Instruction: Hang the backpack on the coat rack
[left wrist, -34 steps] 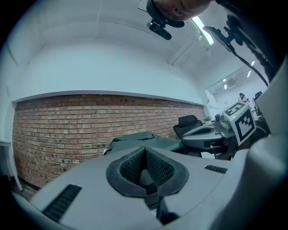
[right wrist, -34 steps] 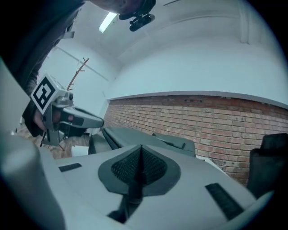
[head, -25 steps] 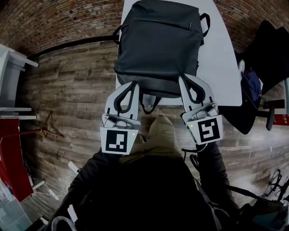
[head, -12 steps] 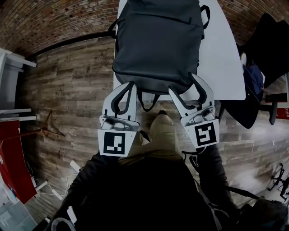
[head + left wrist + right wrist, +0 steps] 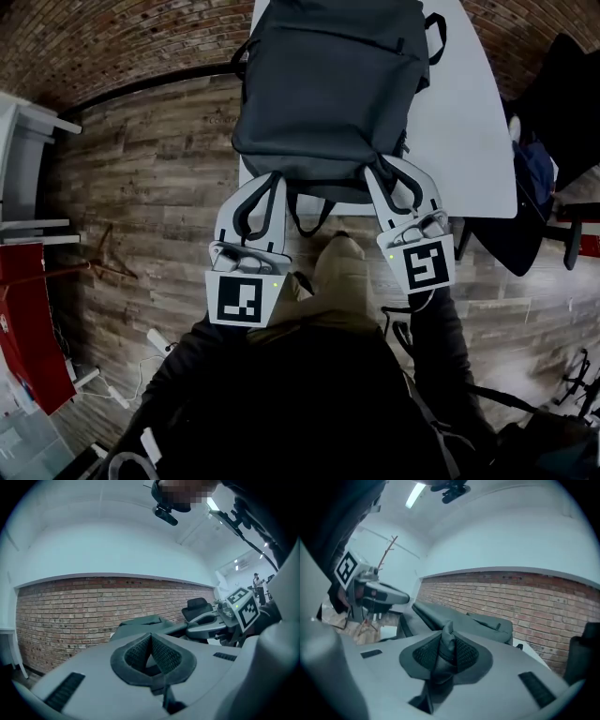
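Lifting from this hold carries the main risk. The white rectangular surface (image 5: 469, 122) bears the dark grey fabric backpack (image 5: 323, 84), which lies flat on it with its near end at the edge by the person.

Only the right tool (image 5: 378, 173) has a grip. Its jaws have just been closing and clamp a narrow fold of dark strap or fabric (image 5: 444, 653) at the near right corner. The left tool (image 5: 274, 178) is pressed together at the near left corner with nothing seen between its pads, so I judge it holds nothing.

Judgement: raised on one thin pinch, the backpack would tilt and swing toward its unsupported left side. The fold could then slide out of the pads, dropping the bag onto the surface edge or the wooden plank floor (image 5: 159, 187).

Second hazard: the black carry loop (image 5: 309, 217) hangs free off the near end between the two tools. It is presumably what must go over a peg, and neither tool has it.

What looks like the thin branched wooden coat rack (image 5: 105, 265) stands on the floor well apart to the left, so the carry is long.

Orientation: the long axis runs straight away from the person, along the surface. The carry-loop end points at the person and the far end points toward the red brick wall (image 5: 112, 37). A broad face is up.
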The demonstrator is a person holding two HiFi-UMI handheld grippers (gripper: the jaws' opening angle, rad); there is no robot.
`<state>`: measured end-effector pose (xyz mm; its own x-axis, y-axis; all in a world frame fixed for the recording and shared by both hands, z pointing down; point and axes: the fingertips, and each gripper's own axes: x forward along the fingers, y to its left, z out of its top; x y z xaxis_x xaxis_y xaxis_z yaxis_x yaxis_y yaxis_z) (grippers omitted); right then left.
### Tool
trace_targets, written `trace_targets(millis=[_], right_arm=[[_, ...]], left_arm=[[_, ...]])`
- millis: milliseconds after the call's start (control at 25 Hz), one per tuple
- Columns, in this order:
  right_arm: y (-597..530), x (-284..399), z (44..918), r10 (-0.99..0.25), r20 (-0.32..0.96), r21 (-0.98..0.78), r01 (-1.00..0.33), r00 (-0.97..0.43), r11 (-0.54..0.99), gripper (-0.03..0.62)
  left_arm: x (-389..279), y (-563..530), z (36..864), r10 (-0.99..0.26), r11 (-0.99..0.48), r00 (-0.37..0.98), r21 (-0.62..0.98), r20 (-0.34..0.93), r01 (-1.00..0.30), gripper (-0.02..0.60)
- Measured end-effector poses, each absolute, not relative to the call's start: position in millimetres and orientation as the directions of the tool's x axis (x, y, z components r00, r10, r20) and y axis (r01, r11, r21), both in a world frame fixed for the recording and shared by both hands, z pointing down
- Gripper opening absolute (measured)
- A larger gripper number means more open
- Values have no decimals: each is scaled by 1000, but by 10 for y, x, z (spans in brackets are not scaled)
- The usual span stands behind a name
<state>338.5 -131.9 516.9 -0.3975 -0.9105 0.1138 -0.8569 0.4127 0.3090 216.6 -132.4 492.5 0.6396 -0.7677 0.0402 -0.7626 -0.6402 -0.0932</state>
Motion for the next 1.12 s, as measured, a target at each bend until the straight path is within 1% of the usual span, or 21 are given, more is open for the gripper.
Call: trace_targets(millis=[80, 200, 480, 680, 800, 880, 960, 1000, 1040, 1120], right_arm=[[-1352, 3346, 4879, -890, 102, 217, -863, -445, 457, 58], [-1382, 3302, 4380, -865, 103, 161, -850, -491, 502, 57], [-1692, 3326, 3171, -855, 83, 23, -857, -512, 515, 58], [-2036, 3600, 2829, -862, 70, -128, -861, -502, 492, 58], [-2147, 3698, 2773, -861, 52, -155, -856, -506, 493, 58], [-2195, 3730, 2794, -857, 53, -161, -851, -513, 500, 58], [-2240, 3767, 2810, -855, 58, -169, -849, -516, 501, 58], [-2262, 3783, 2809, -853, 60, -173, -847, -518, 502, 58], [-2281, 3796, 2805, -852, 61, -176, -846, -520, 503, 59], [-2306, 3814, 2794, -851, 59, -185, -844, -521, 504, 58]], left_arm=[[2140, -1343, 4784, -779, -626, 626, -89, 37, -775, 9], [2094, -1355, 4465, -793, -609, 609, -85, 23, -789, 9], [1885, -1447, 3484, -823, -563, 566, -68, -44, -824, 9], [1802, -1531, 3028, -842, -526, 532, -85, -91, -846, 9], [1816, -1581, 3070, -841, -527, 532, -75, -96, -847, 9], [1902, -1592, 3147, -828, -549, 555, -84, -86, -832, 10], [2051, -1601, 3194, -805, -581, 590, -121, -64, -805, 20], [2118, -1609, 3214, -793, -594, 607, -162, -45, -788, 49], [2163, -1625, 3240, -783, -603, 621, -214, -22, -768, 64], [2180, -1679, 3291, -774, -612, 634, -270, 7, -744, 139]])
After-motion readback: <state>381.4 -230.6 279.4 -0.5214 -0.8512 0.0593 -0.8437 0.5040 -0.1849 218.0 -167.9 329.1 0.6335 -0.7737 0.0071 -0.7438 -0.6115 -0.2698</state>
